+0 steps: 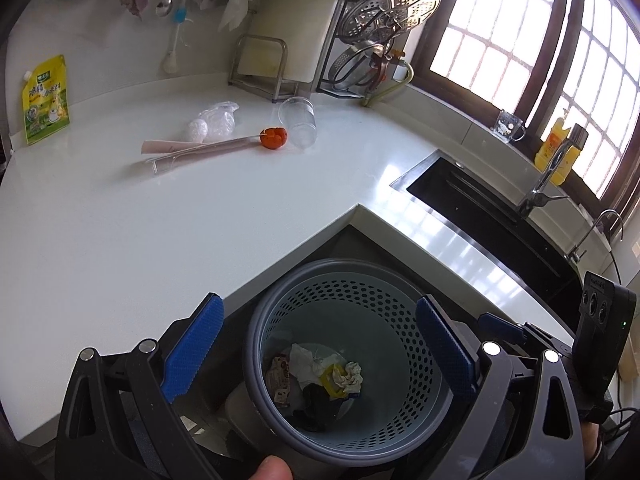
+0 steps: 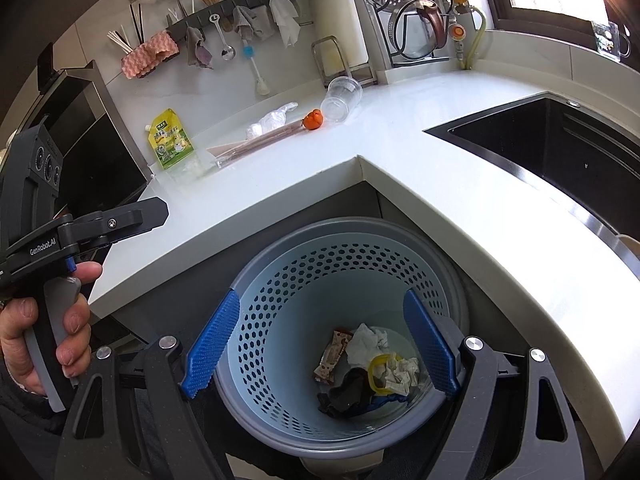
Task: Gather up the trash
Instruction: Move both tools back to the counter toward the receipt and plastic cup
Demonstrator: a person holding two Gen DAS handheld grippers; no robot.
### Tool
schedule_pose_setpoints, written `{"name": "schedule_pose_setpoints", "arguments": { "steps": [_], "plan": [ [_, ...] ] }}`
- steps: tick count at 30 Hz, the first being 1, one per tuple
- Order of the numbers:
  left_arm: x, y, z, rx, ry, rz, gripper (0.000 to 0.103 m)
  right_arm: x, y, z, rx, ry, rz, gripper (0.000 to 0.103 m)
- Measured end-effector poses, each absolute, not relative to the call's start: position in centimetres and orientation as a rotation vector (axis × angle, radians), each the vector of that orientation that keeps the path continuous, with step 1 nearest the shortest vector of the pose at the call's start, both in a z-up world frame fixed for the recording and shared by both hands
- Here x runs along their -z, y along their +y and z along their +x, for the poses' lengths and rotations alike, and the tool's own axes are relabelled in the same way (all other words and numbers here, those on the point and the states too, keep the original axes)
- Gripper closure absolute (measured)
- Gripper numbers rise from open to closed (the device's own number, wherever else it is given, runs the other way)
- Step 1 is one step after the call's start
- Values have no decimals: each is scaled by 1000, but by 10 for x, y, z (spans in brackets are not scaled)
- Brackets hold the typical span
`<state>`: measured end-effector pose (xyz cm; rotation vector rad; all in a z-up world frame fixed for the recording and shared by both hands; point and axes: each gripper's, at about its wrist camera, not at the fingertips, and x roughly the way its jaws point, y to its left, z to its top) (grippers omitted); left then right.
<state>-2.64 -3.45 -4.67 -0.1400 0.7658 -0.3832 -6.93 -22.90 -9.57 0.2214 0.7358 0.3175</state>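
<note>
White desk, trash near its back edge: clear cup [image 1: 299, 121] on its side, orange peel [image 1: 274, 136], chopstick sleeve [image 1: 192, 151]. Both tools, left [image 1: 318, 350] and right [image 2: 320, 346], hang released and empty over the bin [image 2: 280, 424]. That cup may roll or crush under a careless pinch.

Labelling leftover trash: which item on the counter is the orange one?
The small round orange peel, lying at the end of the long chopstick wrapper, beside the clear plastic cup on its side. Everything else there is clear, white or yellow-green.
</note>
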Motion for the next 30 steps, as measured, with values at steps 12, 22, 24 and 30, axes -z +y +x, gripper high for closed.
{"name": "schedule_pose_setpoints", "arguments": {
  "steps": [12,22,24,30],
  "plan": [
    [36,7,3,303,732,-166,8,69,-212,-27,-352,686,207,23],
    [31,33,61,228,693,-27,8,65,-203,17,-370,687,224,23],
    [33,38,79,227,697,2,8,66,-202,28,-366,689,225,23],
    [48,44,142,239,757,73,8,59,-198,68,-358,678,221,23]
  ]
}}
